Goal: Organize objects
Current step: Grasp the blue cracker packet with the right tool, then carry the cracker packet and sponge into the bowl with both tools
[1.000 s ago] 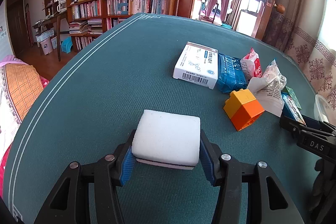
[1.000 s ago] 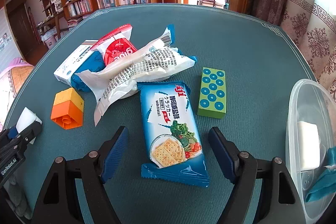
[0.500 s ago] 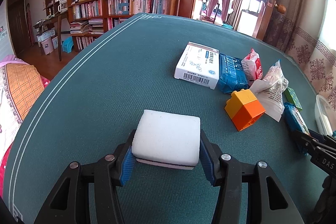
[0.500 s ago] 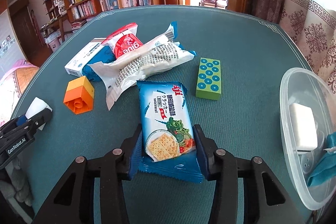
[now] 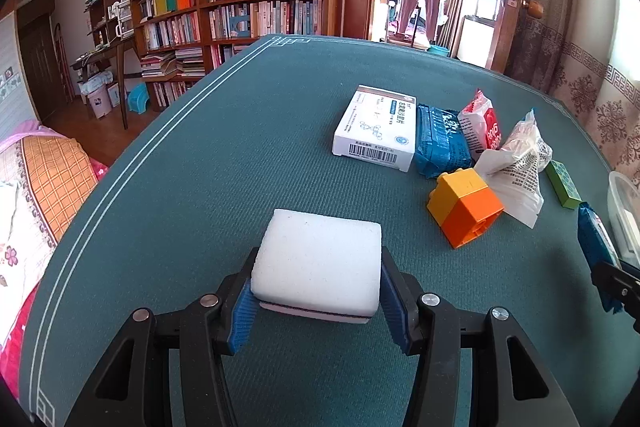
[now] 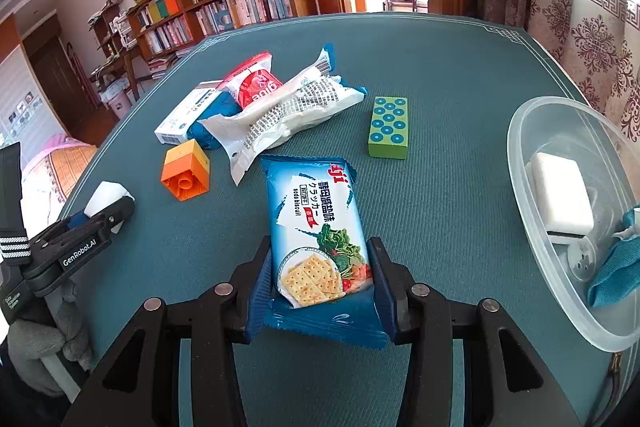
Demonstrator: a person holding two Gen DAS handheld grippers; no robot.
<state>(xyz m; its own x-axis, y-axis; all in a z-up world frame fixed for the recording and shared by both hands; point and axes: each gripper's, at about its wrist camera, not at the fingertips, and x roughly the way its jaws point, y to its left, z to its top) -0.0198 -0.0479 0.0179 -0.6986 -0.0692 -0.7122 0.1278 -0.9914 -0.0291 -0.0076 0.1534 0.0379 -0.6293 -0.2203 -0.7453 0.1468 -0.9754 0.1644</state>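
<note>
Left gripper [image 5: 316, 301]: jaws narrowed onto the white rectangular sponge block [image 5: 318, 267], blue pads pressed against both its sides; a thin pink layer shows under the white.

Right gripper [image 6: 320, 297]: jaws narrowed onto the near end of the blue soda-biscuit packet [image 6: 320, 239], which sticks out forward over the green felt table [image 6: 440, 187].

Clear plastic tub [image 6: 532, 203]: at the right, holding a white block [image 6: 562, 193] and a teal cloth [image 6: 616, 271].

Green dotted brick [image 6: 389, 127]: beyond the packet, apart from it.

Orange-and-yellow toy block [image 6: 187, 170]: left of the packet, near a white printed bag [image 6: 280, 115], red pouch [image 6: 258, 85] and white carton [image 6: 184, 119].
</note>
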